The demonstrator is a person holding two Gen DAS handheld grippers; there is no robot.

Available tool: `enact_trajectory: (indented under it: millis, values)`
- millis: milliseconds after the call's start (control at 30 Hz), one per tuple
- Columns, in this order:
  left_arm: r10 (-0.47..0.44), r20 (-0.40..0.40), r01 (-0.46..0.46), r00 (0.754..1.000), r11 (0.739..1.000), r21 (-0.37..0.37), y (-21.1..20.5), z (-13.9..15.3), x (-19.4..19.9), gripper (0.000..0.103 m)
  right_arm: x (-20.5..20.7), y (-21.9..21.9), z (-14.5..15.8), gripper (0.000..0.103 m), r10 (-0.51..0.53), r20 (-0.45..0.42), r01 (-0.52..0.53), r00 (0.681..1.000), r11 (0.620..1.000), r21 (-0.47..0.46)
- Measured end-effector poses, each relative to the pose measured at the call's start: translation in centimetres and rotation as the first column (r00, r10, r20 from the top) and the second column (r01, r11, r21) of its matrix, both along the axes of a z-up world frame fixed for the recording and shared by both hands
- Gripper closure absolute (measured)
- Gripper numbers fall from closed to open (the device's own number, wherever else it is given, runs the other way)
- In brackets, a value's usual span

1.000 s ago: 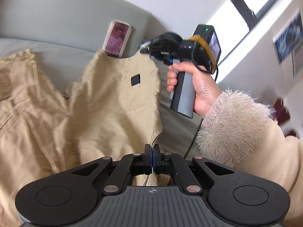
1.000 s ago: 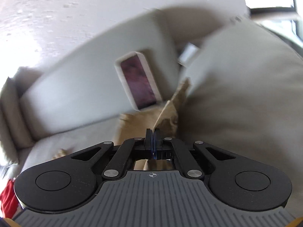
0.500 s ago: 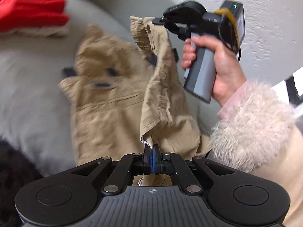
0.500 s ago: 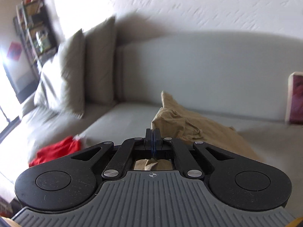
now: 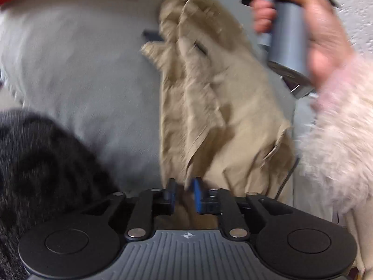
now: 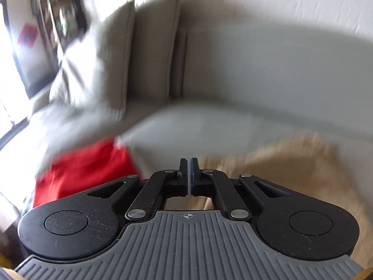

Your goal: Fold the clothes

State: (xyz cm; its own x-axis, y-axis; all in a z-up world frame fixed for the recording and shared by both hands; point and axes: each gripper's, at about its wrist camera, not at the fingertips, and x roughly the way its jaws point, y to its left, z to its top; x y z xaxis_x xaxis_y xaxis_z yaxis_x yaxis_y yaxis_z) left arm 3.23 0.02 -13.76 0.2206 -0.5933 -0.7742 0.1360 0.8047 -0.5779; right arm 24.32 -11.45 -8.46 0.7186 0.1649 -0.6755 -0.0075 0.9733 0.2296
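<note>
The left gripper [image 5: 184, 192] has let go: its jaws, clenched half a second ago, now stand parted around the tan trousers [image 5: 216, 98] on the grey sofa [image 5: 81, 70]. The right gripper [image 6: 188, 175] stays clenched on trouser cloth; red garment [image 6: 84, 170] at nine o'clock.

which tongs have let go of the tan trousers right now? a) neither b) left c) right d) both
b: in the left wrist view the left tongs stand apart with a gap over the tan trousers, while the right tongs in their own view are pressed together.
</note>
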Motion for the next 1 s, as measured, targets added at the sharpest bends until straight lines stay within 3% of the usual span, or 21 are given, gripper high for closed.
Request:
enact_trajectory:
  millis: [67,100,133,200,400,500,600,767,833,1000]
  values:
    - [0.001,0.037,-0.001,0.999,1.000,0.003,0.3,1.1,-0.2,0.063,-1.1,-1.3,-0.7,0.090,0.000,-0.091,0.002,0.996,1.000,0.019]
    - [0.012,0.071,-0.012,0.997,1.000,-0.001,0.5,1.7,0.1,0.060,-2.6,-2.4,-0.5,0.081,-0.018,-0.101,0.020,0.995,1.000,0.021]
    - [0.024,0.104,-0.023,0.994,1.000,-0.005,0.8,2.3,0.4,0.059,-4.2,-3.5,-0.3,0.061,-0.038,-0.111,0.041,0.993,0.999,0.024]
    - [0.047,0.171,-0.045,0.984,0.999,-0.015,1.2,3.5,1.0,0.056,-7.3,-5.7,0.2,0.050,-0.079,-0.131,0.084,0.988,0.996,0.031]
    - [0.123,0.362,-0.114,0.924,0.992,-0.047,2.4,7.1,3.3,0.048,-15.1,-9.2,0.7,0.050,-0.080,-0.158,0.089,0.984,0.995,0.051]
    - [0.185,0.415,-0.180,0.891,0.982,-0.051,1.3,7.9,8.8,0.048,-17.3,-8.7,0.6,0.049,-0.044,-0.128,0.050,0.991,0.998,0.049]
    - [0.205,0.422,-0.211,0.883,0.977,-0.032,-1.2,7.4,14.3,0.048,-17.6,-7.7,-0.2,0.049,-0.012,-0.128,0.020,0.992,0.997,0.069]
    - [0.137,0.402,-0.151,0.905,0.988,0.005,-3.3,6.0,20.0,0.048,-15.1,-4.9,-1.1,0.048,0.086,-0.131,-0.080,0.988,0.995,0.054]
    - [0.091,0.397,-0.105,0.913,0.994,0.014,-3.5,5.4,21.4,0.047,-13.5,-3.5,-1.9,0.039,0.122,-0.150,-0.119,0.981,0.992,0.028]
    - [0.027,0.372,-0.031,0.928,0.999,0.007,-3.3,3.4,24.4,0.044,-11.1,-1.4,-4.2,0.039,0.130,-0.186,-0.141,0.974,0.989,-0.045]
